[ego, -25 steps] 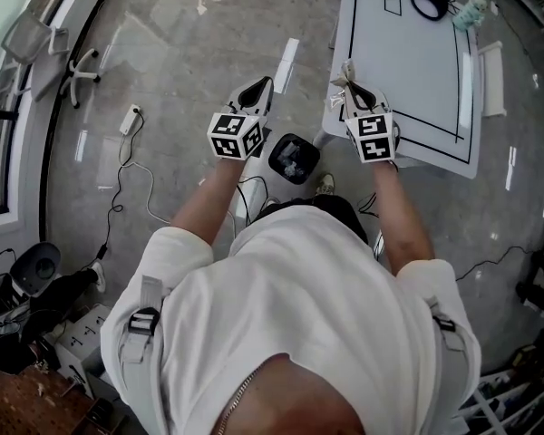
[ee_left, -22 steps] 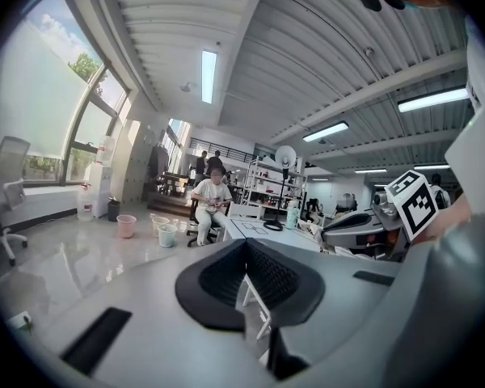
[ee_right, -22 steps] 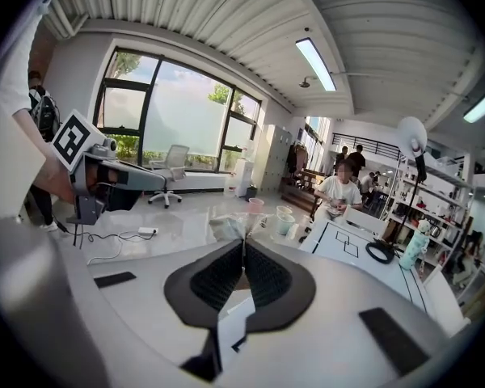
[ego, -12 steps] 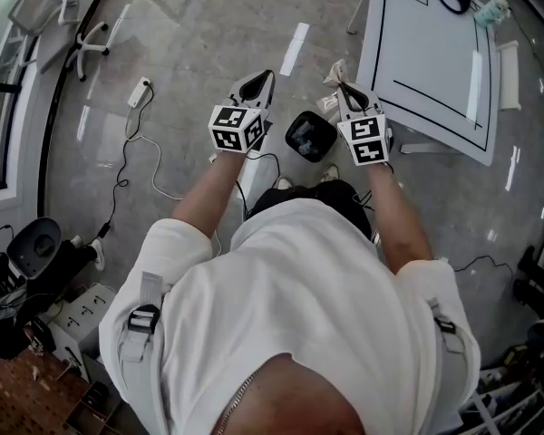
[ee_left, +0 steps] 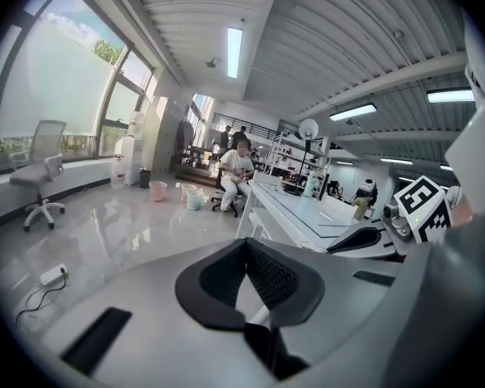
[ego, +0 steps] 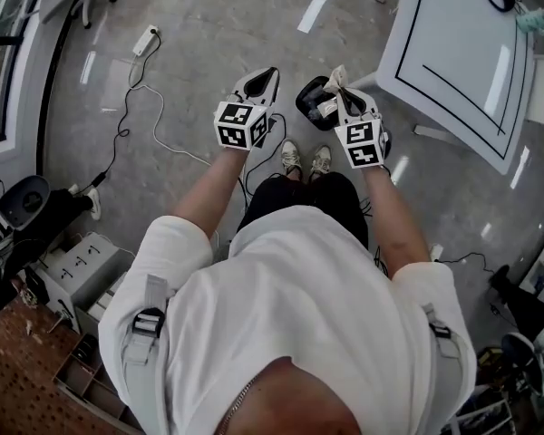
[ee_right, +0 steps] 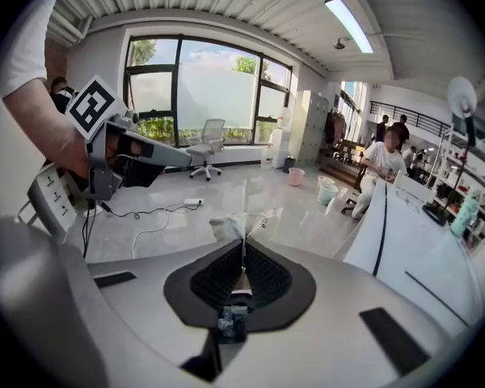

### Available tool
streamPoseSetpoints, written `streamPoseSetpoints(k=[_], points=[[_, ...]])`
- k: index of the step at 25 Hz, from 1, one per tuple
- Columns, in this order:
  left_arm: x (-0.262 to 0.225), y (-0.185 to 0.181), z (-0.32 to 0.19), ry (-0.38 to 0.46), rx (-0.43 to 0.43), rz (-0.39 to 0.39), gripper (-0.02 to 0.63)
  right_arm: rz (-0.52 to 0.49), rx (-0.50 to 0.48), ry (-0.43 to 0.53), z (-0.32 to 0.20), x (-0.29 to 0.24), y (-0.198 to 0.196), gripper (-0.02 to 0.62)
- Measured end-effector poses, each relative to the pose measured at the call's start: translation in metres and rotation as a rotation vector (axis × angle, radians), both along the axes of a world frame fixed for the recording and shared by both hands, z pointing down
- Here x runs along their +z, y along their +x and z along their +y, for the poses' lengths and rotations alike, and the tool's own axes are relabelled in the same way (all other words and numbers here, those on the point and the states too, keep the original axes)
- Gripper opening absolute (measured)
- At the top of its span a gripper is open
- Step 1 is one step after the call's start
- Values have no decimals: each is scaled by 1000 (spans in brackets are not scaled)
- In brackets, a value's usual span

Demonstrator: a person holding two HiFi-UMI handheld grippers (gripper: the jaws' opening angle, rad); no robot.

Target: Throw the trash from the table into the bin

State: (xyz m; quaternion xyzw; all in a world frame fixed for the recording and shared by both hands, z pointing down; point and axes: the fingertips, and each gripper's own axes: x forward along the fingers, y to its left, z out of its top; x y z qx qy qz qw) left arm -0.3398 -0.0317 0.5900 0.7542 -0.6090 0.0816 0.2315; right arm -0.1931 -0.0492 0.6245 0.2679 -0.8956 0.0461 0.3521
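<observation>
The person wears a white short-sleeved top with a zip at its six o'clock edge, grey shoulder straps with black buckles at eight and four o'clock, black trousers and pale trainers. The left gripper and right gripper have pale shells, black ribbed pads and black-and-white marker cubes.

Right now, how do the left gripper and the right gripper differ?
The right gripper is shut on crumpled white trash; the left gripper is shut and empty. In the head view the right gripper overlaps the black bin, while the left gripper sits beside it. Both are shut, held side by side.
</observation>
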Motion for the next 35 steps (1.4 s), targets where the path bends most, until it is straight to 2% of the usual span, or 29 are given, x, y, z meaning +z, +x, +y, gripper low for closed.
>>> streamPoseSetpoints(k=[4, 9, 15, 24, 31, 32, 35], points=[[42, 2, 16, -68, -17, 5, 11, 46, -21, -54, 18, 53, 6, 15], [98, 4, 30, -135, -13, -6, 11, 93, 2, -101, 21, 120, 19, 15], [194, 7, 37, -203, -25, 9, 11, 141, 7, -151, 14, 228, 33, 15], [332, 14, 30, -237, -35, 45, 11, 191, 1, -215, 7, 400, 39, 16], [408, 0, 40, -284, -37, 47, 11, 219, -10, -262, 0, 490, 27, 19], [414, -3, 42, -289, -37, 47, 11, 222, -10, -269, 1, 498, 26, 28], [425, -8, 47, -298, -31, 43, 11, 229, 2, -289, 1, 514, 27, 114]])
